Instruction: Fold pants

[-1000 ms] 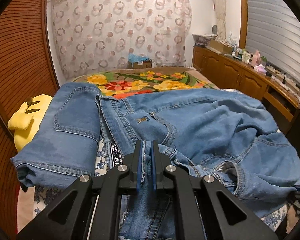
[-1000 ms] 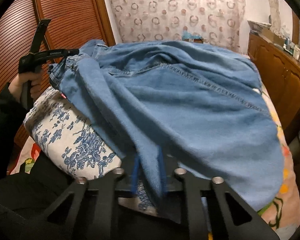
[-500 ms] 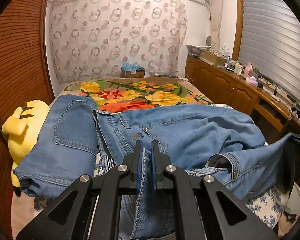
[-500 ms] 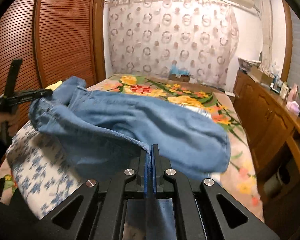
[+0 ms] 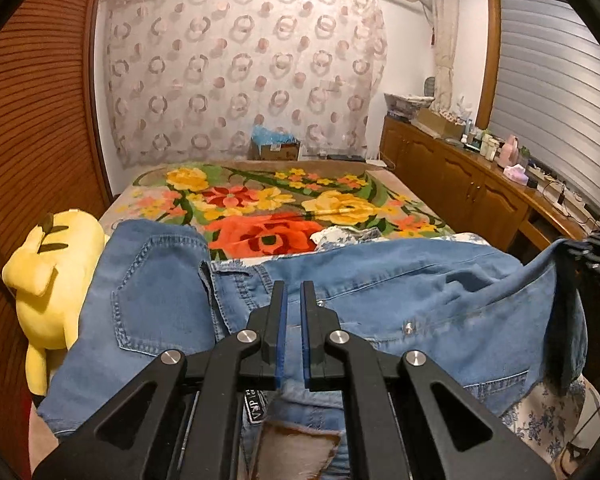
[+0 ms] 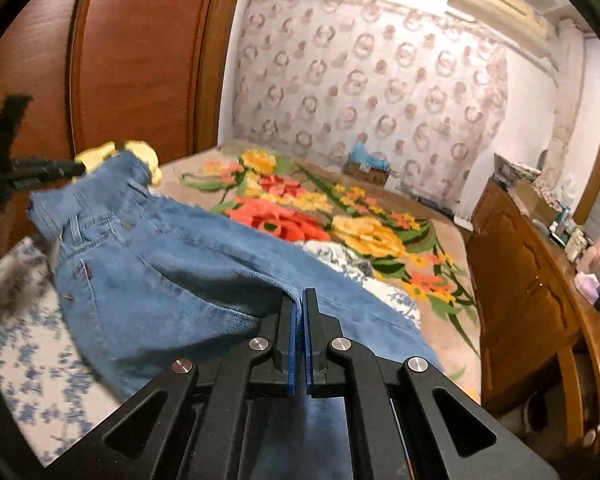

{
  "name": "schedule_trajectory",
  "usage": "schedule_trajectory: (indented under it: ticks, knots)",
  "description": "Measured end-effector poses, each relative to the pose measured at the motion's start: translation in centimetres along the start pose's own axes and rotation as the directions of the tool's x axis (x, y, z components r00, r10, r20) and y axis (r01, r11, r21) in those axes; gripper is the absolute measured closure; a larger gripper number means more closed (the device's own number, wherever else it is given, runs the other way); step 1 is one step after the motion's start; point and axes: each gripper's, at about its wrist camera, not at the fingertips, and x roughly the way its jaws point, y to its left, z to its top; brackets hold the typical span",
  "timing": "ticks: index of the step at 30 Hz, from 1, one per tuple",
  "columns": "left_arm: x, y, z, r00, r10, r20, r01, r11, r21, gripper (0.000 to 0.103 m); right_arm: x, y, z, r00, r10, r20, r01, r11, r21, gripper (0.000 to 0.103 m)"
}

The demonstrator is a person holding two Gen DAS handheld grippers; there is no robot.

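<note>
Blue jeans [image 5: 400, 300] hang stretched between my two grippers above the near end of the bed. My left gripper [image 5: 293, 292] is shut on the waistband; a back pocket [image 5: 156, 300] and the label show beside it. My right gripper [image 6: 299, 300] is shut on a hem edge of the jeans [image 6: 160, 288]. The left gripper also shows in the right wrist view [image 6: 40, 168] at the far left, and the right gripper shows in the left wrist view [image 5: 592, 252] at the far right, each holding denim.
A floral blanket [image 5: 268, 204] covers the bed. A blue-flowered white quilt [image 6: 28, 344] lies under the jeans. A yellow plush toy [image 5: 52, 264] sits at the left by the wooden wardrobe [image 6: 140, 52]. A wooden cabinet [image 5: 472, 188] with bottles runs along the right.
Both grippers have risen and pulled apart, drawing the bunched jeans out flatter and taut. More of the floral blanket now shows beyond them.
</note>
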Motion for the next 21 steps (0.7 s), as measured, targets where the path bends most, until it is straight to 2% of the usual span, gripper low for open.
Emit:
schedule_trajectory:
  ticks: [2,4,6,8,10,12,14,15,21]
  knots:
    - [0.4,0.3,-0.4,1.0,-0.004,-0.014,0.004,1.0,-0.004,0.095,2.9,-0.1,-0.6,0.999,0.0,-0.049,0.0,1.0,0.006,0.1]
    - [0.9,0.7,-0.8,0.999,-0.005,-0.038,0.004,1.0,-0.02,0.082,5.3,-0.4,-1.7,0.996,0.009,-0.09,-0.006,0.999,0.032,0.1]
    - [1.5,1.3,-1.3,0.998,-0.016,-0.063,0.013,0.999,-0.049,0.057,6.7,-0.4,-2.8,0.993,0.029,-0.111,-0.022,0.998,0.065,0.1]
    - [2.1,1.5,-1.7,0.997,-0.02,-0.08,0.015,0.998,-0.064,0.048,7.4,-0.5,-3.6,0.992,0.051,-0.117,-0.04,0.995,0.089,0.1]
    - [2.5,1.5,-2.1,0.996,-0.018,-0.093,0.012,0.998,-0.067,0.048,7.7,-0.4,-4.2,0.99,0.063,-0.125,-0.049,0.993,0.109,0.099]
    - [2.8,1.4,-2.2,0.995,-0.021,-0.101,0.014,0.998,-0.066,0.048,8.1,-0.7,-4.8,0.989,0.062,-0.136,-0.045,0.991,0.124,0.089]
    - [3.0,1.0,-2.4,0.993,-0.043,-0.107,0.037,0.998,-0.057,0.048,8.0,-1.0,-5.2,0.989,0.055,-0.14,-0.034,0.988,0.148,0.066]
    - [3.3,0.7,-2.5,0.992,-0.046,-0.115,0.041,0.998,-0.051,0.048,7.6,-1.9,-4.8,0.989,0.052,-0.141,-0.029,0.987,0.161,0.063]
    - [4.7,-0.2,-3.1,0.985,-0.071,-0.159,0.067,0.997,-0.029,0.048,4.9,-2.6,-4.2,0.989,0.058,-0.135,-0.027,0.975,0.219,0.06]
